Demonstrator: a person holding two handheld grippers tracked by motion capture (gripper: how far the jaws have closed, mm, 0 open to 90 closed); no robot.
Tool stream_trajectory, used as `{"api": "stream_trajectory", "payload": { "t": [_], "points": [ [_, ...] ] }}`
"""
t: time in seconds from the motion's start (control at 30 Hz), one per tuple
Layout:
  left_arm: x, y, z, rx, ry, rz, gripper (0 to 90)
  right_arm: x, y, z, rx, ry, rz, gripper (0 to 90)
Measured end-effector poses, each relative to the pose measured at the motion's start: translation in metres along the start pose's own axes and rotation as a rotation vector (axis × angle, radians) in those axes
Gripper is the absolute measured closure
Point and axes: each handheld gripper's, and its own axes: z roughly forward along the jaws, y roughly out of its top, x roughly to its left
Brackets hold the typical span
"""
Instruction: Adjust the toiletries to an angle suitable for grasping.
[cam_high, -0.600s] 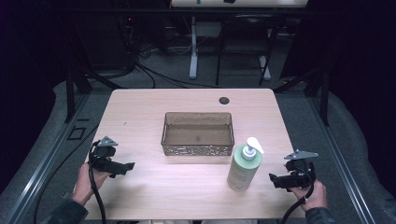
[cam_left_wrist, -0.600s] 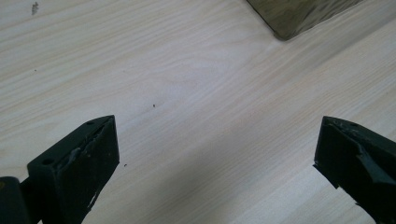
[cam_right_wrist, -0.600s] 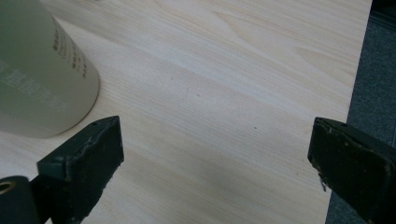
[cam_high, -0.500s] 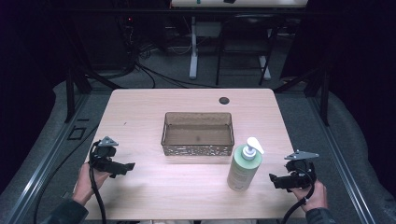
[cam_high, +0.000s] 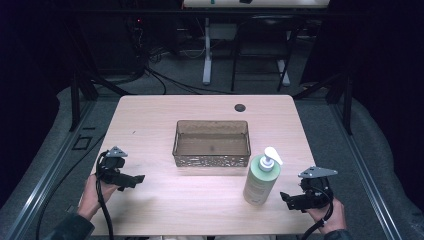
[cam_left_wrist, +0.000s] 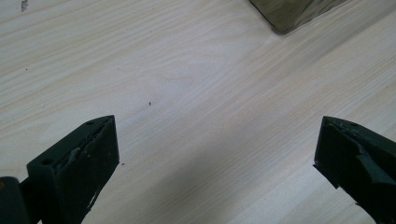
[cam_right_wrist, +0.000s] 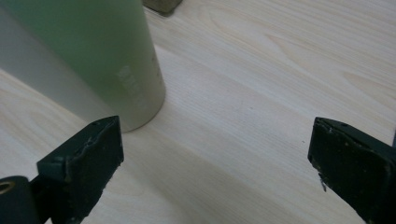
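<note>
A tall, pale-green plastic pump bottle with a white dispenser head (cam_high: 262, 177) stands upright near the front right of the light wooden table (cam_high: 150, 125), just in front of the right corner of the translucent brown rectangular basket (cam_high: 212, 143), which looks empty. The right gripper (cam_high: 286, 197) sits just beside the bottle, jaws spread wide with nothing between them; in its own view the bottle's base (cam_right_wrist: 107, 65) is off to the left of the gap, not centred. The left gripper (cam_high: 137, 178) rests low at the table's left, its 2 jaws also apart and empty. The risk from here: closing in off-centre could let 1 jaw nudge the bottle low and tip it, since it is tall and narrow-footed; a grip near the pump could also let it swing or slip.
</note>
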Motion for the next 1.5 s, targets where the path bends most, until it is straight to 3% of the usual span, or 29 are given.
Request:
{"api": "stream_trajectory", "payload": {
  "t": [0.43,0.63,0.9,1.07,1.5],
  "points": [
    [-0.002,0.0,0.003,0.014,0.003,0.012,0.0,0.025,0.003,-0.004,-0.039,0.084,-0.046,1.8],
    [-0.002,0.001,0.004,0.021,0.001,0.018,0.0,0.043,0.009,-0.007,-0.08,0.137,-0.099,0.5],
    [-0.003,0.002,0.005,0.027,-0.002,0.025,0.0,0.058,0.021,-0.009,-0.16,0.189,-0.076,0.0],
    [-0.003,0.002,0.005,0.03,-0.002,0.025,0.0,0.065,0.03,-0.009,-0.214,0.161,-0.063,0.0],
    [-0.004,0.003,0.007,0.036,-0.003,0.03,0.0,0.063,0.04,-0.007,-0.276,0.108,-0.024,0.2]
  ]
}}
